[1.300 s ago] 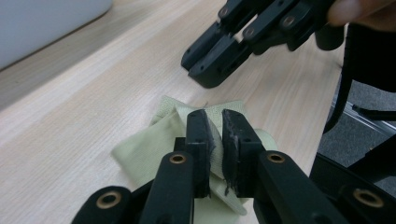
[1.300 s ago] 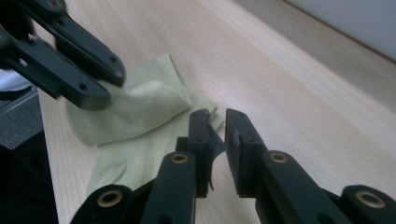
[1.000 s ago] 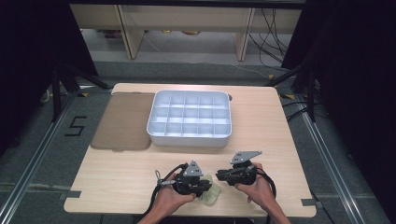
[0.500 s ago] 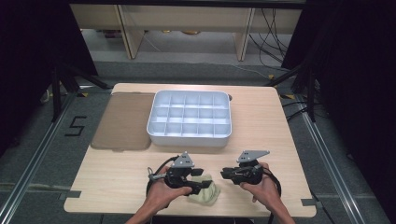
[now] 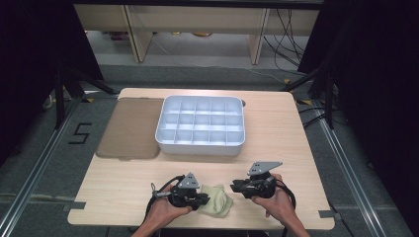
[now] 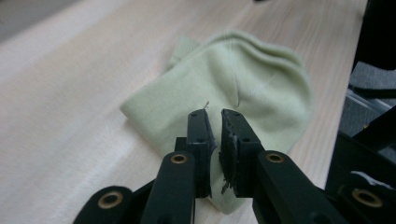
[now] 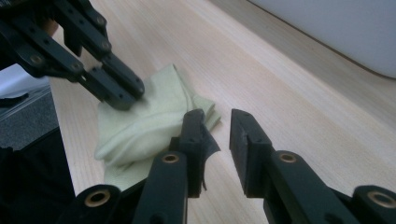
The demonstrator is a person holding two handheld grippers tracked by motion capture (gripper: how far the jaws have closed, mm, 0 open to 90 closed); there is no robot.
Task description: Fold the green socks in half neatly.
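A "5" is marked on the floor (image 5: pixel 79 134).

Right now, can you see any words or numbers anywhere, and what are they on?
"5" – a dark mark on the grey floor left of the table.
Nothing else to read: the white tray, the brown lid and the green cloth show no words or labels.

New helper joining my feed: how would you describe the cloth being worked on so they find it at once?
Start at the wooden table, then drop from the white divided tray to the near edge. There, between the left gripper and right gripper, lies a small crumpled cloth. It is the only soft, pale green thing on the table.
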